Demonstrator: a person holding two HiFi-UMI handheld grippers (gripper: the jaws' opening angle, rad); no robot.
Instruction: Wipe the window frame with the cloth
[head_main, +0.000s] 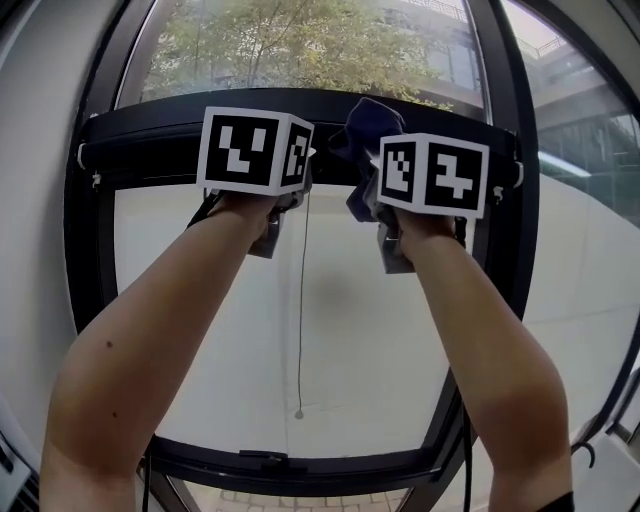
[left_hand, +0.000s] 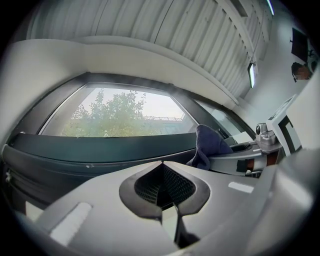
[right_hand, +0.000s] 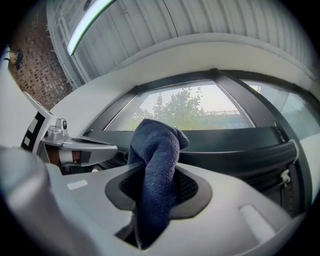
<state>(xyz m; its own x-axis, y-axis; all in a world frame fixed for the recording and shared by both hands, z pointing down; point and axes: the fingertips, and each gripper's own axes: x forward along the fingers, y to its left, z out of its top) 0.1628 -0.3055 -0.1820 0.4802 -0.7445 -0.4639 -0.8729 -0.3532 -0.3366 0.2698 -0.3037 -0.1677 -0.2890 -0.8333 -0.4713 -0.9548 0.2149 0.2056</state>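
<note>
Right tool (right_hand: 159, 195), jaws closed on a dark blue cloth (right_hand: 156, 150) that rises bunched between them. The cloth's top overlaps the dark horizontal bar of the window frame (right_hand: 235, 142); contact cannot be told. Left tool (right_hand: 75, 146) at left; a tree (right_hand: 182, 112) shows through the glass.
</note>
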